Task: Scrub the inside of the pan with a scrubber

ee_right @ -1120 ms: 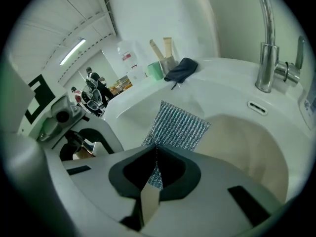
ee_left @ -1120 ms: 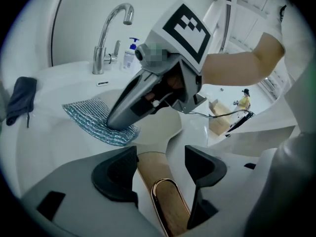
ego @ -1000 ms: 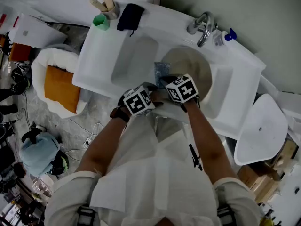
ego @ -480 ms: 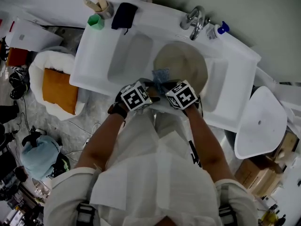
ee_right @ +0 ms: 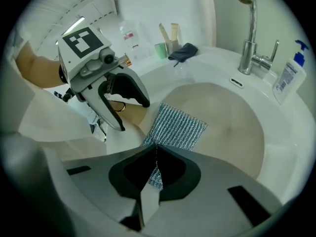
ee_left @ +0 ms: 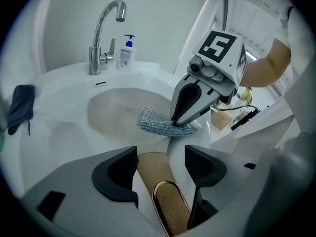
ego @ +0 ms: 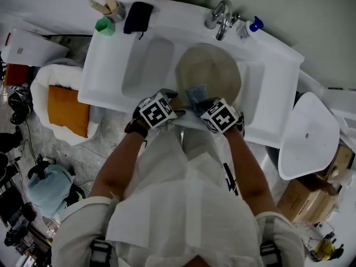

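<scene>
1. Seen from the head view, both bare forearms reach away from the body, the left forearm (ego: 119, 160) rising from 7 o'clock and the right forearm (ego: 247, 168) from 5 o'clock, converging near the middle.
2. The left gripper (ee_left: 160, 158) points steeply down, its jaws closed on a wooden pan handle (ee_left: 165, 201); its marker cube (ego: 156, 109) faces up.
3. The right gripper (ee_right: 155, 149) lies at 3 o'clock from the left, close beside it and not touching. It also points steeply down.
4. The right gripper's jaws are pressed together, pinching one edge of a grey-blue mesh scrubber (ee_right: 180, 125), which fans out toward 12 o'clock.
</scene>
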Motion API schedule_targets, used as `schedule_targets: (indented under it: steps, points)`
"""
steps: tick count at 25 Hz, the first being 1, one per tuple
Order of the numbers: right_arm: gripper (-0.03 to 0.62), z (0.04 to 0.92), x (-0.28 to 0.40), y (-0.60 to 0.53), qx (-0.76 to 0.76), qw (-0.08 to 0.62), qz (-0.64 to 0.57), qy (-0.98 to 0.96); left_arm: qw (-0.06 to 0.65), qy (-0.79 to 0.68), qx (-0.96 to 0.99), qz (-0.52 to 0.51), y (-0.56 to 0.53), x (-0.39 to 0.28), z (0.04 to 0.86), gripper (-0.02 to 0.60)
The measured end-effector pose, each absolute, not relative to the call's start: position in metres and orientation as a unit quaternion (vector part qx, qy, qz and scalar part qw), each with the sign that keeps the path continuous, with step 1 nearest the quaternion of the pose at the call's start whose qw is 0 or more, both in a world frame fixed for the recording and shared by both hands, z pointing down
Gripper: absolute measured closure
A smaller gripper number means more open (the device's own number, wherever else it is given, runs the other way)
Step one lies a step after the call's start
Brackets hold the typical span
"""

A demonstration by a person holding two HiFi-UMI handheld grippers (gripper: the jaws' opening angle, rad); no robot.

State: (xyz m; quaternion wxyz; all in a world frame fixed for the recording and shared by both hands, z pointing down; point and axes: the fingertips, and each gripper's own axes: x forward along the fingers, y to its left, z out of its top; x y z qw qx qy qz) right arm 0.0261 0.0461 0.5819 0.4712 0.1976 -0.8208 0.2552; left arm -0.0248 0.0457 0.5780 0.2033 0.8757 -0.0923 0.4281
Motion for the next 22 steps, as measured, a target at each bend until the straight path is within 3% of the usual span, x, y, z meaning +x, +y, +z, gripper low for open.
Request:
schedule_targets:
  steps: [10, 18, 22]
  points:
    - [0.579, 0.588, 0.072, 0.063, 0.196, 0.521, 0.264, -0.788, 0.204, -0.089, 0.873, 0.434, 0.045, -0.024, 0.579, 0.272]
    - [0.579, 0.579, 0.013, 0.047, 0.208, 0.457, 0.284, -0.817, 0.202, -0.091, 0.874, 0.433, 0.045, -0.024, 0.58, 0.272]
    - [0.579, 0.576, -0.003, 0.048, 0.198, 0.457, 0.272, -0.823, 0.204, -0.092, 0.872, 0.435, 0.046, -0.025, 0.579, 0.272]
